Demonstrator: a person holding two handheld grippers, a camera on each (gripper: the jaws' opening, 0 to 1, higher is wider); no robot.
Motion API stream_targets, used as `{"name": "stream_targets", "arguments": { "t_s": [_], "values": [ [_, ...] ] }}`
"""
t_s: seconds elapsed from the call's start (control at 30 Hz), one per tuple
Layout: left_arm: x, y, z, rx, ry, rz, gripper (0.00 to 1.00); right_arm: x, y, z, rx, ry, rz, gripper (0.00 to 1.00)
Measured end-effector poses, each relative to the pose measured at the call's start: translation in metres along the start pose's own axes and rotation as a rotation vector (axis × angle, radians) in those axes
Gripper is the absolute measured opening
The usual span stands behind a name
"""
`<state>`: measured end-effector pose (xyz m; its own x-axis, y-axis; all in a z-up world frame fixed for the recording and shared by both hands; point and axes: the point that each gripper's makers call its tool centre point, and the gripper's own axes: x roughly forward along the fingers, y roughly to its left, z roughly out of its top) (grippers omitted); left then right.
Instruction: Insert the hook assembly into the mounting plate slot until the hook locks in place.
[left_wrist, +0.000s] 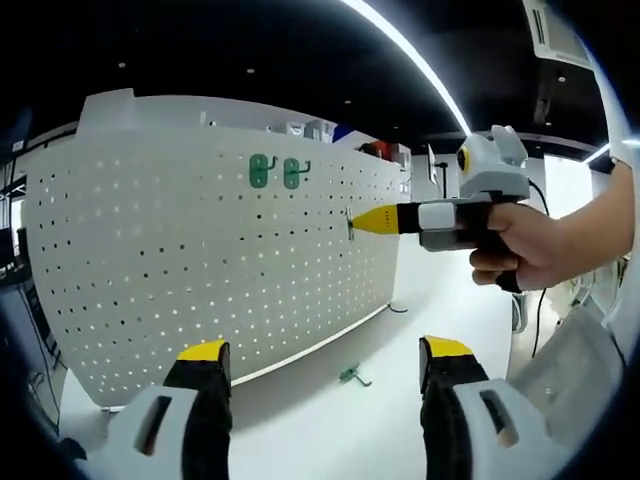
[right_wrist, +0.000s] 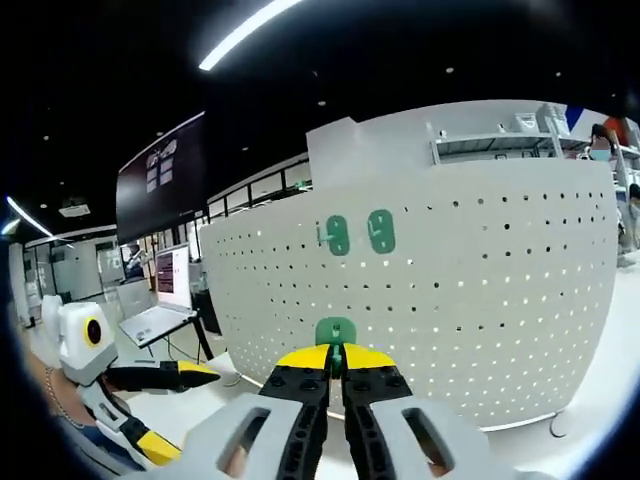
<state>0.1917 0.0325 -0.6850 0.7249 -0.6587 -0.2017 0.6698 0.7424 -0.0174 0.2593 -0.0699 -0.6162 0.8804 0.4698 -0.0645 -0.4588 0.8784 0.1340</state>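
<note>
A white pegboard mounting plate (left_wrist: 180, 260) stands upright on the white table, with two green hooks (left_wrist: 260, 171) (left_wrist: 291, 173) hanging high on it. My right gripper (left_wrist: 372, 221), held by a hand, is shut on a third green hook (left_wrist: 350, 225) and presses it against the board face. In the right gripper view that hook (right_wrist: 335, 332) sits between my shut right gripper (right_wrist: 336, 357), close to the pegboard (right_wrist: 480, 320) and below the two mounted hooks (right_wrist: 338, 236) (right_wrist: 381, 231). My left gripper (left_wrist: 326, 352) is open and holds nothing, back from the board; it is also in the right gripper view (right_wrist: 180, 408).
A loose green hook (left_wrist: 352, 376) lies on the table near the board's foot. A laptop (right_wrist: 155, 320) and a monitor (right_wrist: 172, 275) stand on a desk to the left of the board. Shelving rises behind the pegboard.
</note>
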Motion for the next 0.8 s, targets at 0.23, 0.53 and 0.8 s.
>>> {"name": "stream_targets", "arguments": {
  "t_s": [0.23, 0.53, 0.8],
  "values": [
    [-0.001, 0.001, -0.001, -0.006, -0.001, 0.005, 0.79, 0.004, -0.013, 0.012, -0.009, -0.021, -0.027, 0.01],
    [-0.003, 0.004, -0.002, -0.010, -0.002, 0.017, 0.79, 0.012, -0.032, 0.031, -0.052, -0.047, -0.057, 0.01],
    [-0.006, 0.006, -0.004, -0.014, 0.000, 0.024, 0.78, 0.022, -0.047, 0.046, -0.085, -0.070, -0.088, 0.01]
  ]
}}
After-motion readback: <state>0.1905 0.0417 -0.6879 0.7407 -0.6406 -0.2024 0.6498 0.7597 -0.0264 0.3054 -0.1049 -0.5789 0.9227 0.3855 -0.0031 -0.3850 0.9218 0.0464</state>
